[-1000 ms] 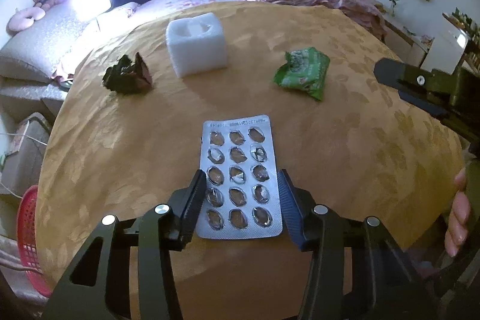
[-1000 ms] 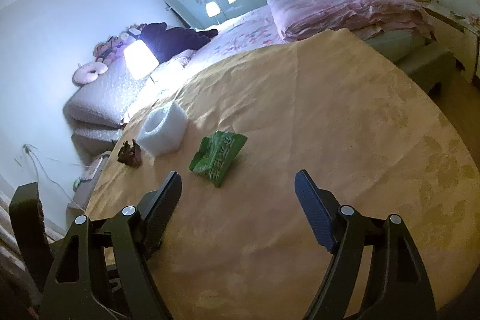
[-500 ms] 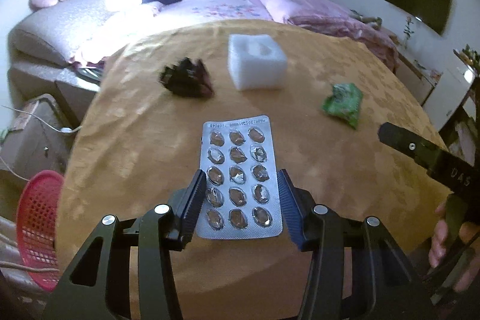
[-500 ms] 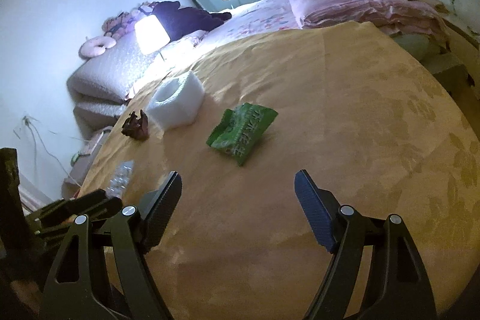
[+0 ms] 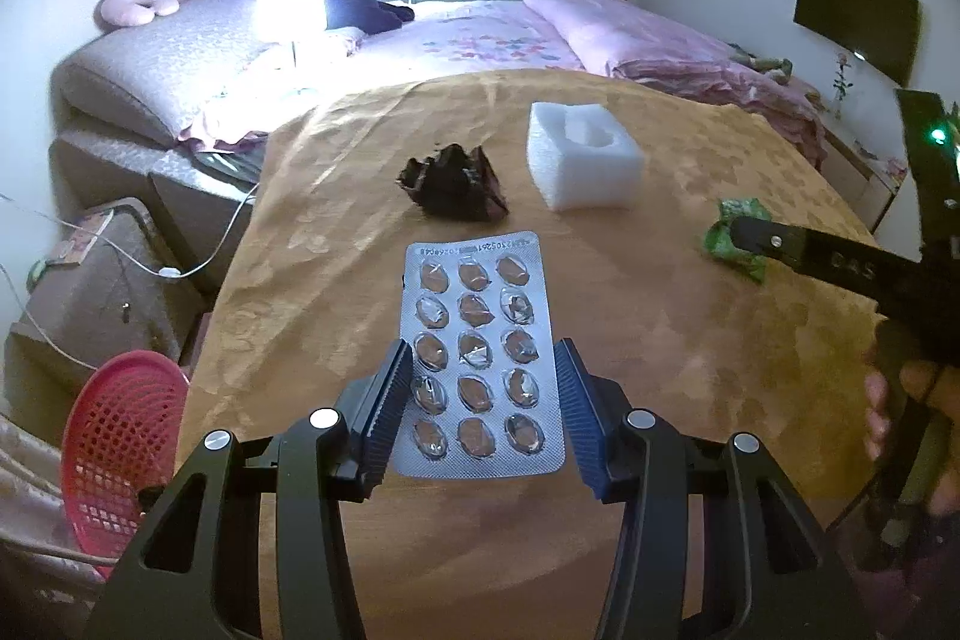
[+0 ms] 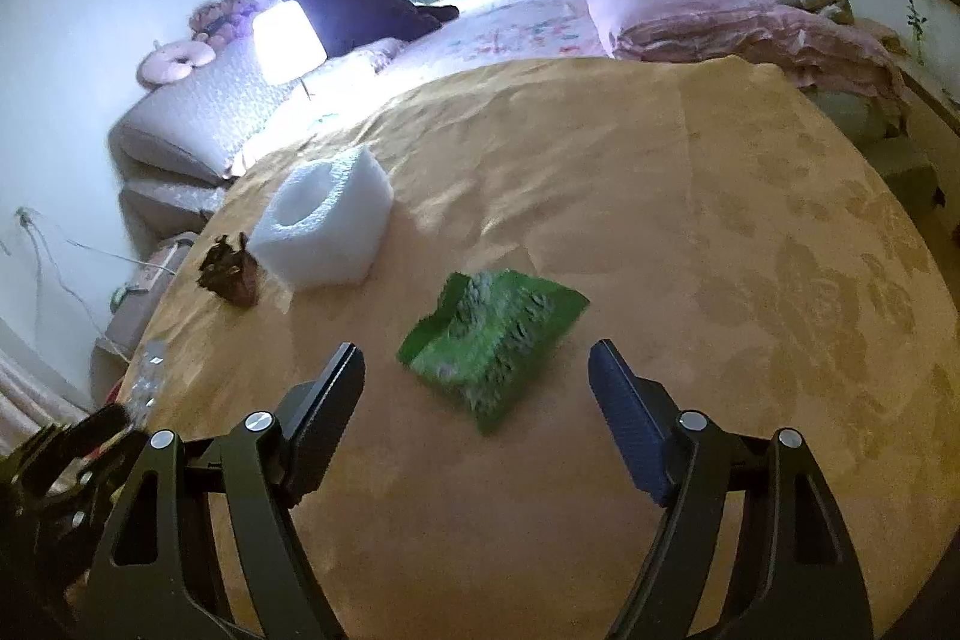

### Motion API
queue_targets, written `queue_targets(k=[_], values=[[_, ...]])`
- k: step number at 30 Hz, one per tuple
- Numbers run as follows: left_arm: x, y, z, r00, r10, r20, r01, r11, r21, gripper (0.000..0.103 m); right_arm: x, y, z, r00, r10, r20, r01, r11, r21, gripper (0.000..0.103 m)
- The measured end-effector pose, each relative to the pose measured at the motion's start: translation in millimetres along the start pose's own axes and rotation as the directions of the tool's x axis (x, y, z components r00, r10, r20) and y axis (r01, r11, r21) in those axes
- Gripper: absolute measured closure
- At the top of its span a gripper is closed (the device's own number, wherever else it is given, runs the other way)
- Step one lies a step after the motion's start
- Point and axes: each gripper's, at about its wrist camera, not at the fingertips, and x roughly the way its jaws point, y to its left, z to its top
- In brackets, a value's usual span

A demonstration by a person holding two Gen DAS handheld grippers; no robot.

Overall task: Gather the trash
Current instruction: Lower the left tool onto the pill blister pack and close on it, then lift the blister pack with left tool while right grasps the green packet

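My left gripper (image 5: 480,388) is shut on a silver blister pack (image 5: 477,334) of used pills and holds it above the yellow-clothed round table (image 5: 660,340). On the table lie a dark crumpled wrapper (image 5: 453,184), a white foam block (image 5: 582,157) and a green snack bag (image 5: 729,238). My right gripper (image 6: 477,382) is open, its jaws wide apart just short of the green snack bag (image 6: 495,334). The foam block (image 6: 324,232) and dark wrapper (image 6: 231,271) lie to its left.
A red mesh basket (image 5: 114,454) stands on the floor left of the table. Beyond the table are a bed (image 5: 480,34) with pink bedding, a lit lamp (image 5: 288,1) and a grey sofa (image 5: 150,76). Cables hang at the left.
My left gripper has swung left with the blister pack, so the red basket shows more. My right gripper has moved forward towards the green snack bag.
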Motion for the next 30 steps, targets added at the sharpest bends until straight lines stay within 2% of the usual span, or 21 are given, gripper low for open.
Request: queue_targets(k=[3, 10, 13, 21, 30], values=[[-3, 7, 0, 1.0, 0.011, 0.011, -0.011, 1.0, -0.009, 0.056, 10, 7, 6, 1.0, -0.018, -0.006, 0.018, 1.0, -0.018, 0.033], [-11, 22, -3, 0.998, 0.042, 0.045, -0.041, 0.999, -0.023, 0.056, 26, 14, 12, 0.998, -0.059, -0.037, 0.057, 0.997, -0.052, 0.06], [-11, 28, -4, 0.998, 0.05, 0.046, -0.048, 0.998, -0.035, 0.056, 25, 18, 10, 0.997, -0.065, -0.028, 0.063, 0.996, -0.066, 0.065], [-13, 33, -1, 0.997, 0.061, 0.051, -0.06, 0.998, -0.037, 0.056, 10, 35, -3, 1.0, 0.012, -0.023, -0.014, 0.996, -0.088, 0.068], [-22, 48, -3, 0.994, 0.097, 0.059, -0.094, 0.994, -0.058, 0.056, -9, 75, -16, 0.993, 0.118, -0.021, -0.12, 0.982, -0.147, 0.068]])
